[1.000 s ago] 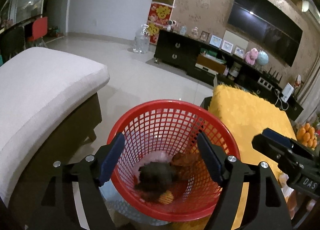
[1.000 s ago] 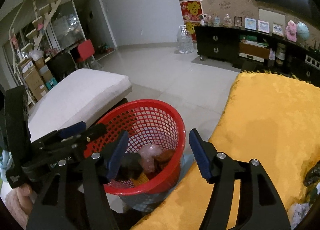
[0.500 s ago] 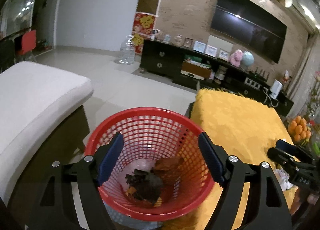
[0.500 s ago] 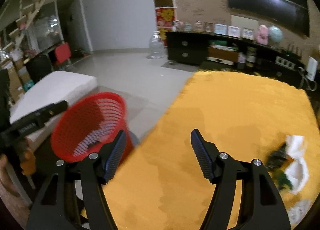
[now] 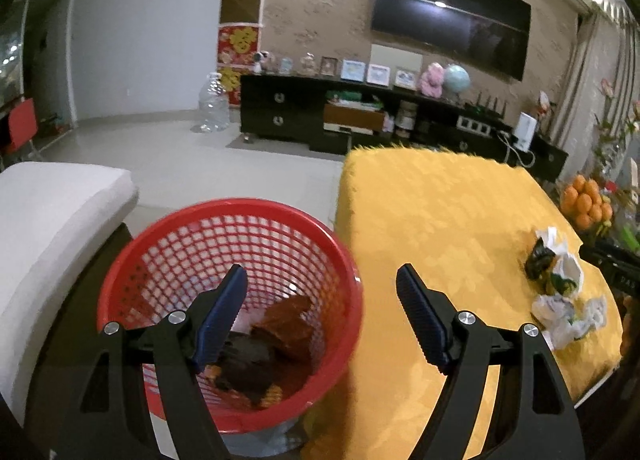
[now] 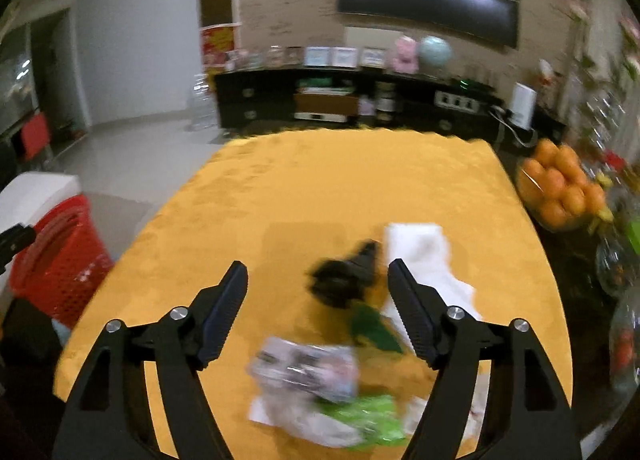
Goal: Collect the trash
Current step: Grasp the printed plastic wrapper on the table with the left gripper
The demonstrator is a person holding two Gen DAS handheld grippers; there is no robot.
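Observation:
A red mesh basket stands beside the yellow-clothed table and holds brown and dark scraps. My left gripper is open and empty above the basket's right rim. My right gripper is open and empty over the table, above a black crumpled wrapper, a white tissue, a clear printed wrapper and green plastic. The same trash pile shows at the right of the left wrist view. The basket also shows at the left of the right wrist view.
A white cushioned seat stands left of the basket. A bowl of oranges and glass items sit at the table's right edge. A black TV cabinet lines the far wall, with tiled floor before it.
My right gripper has swung right from the basket to over the trash on the table. My left gripper has shifted right, so the basket now sits lower left in its view.

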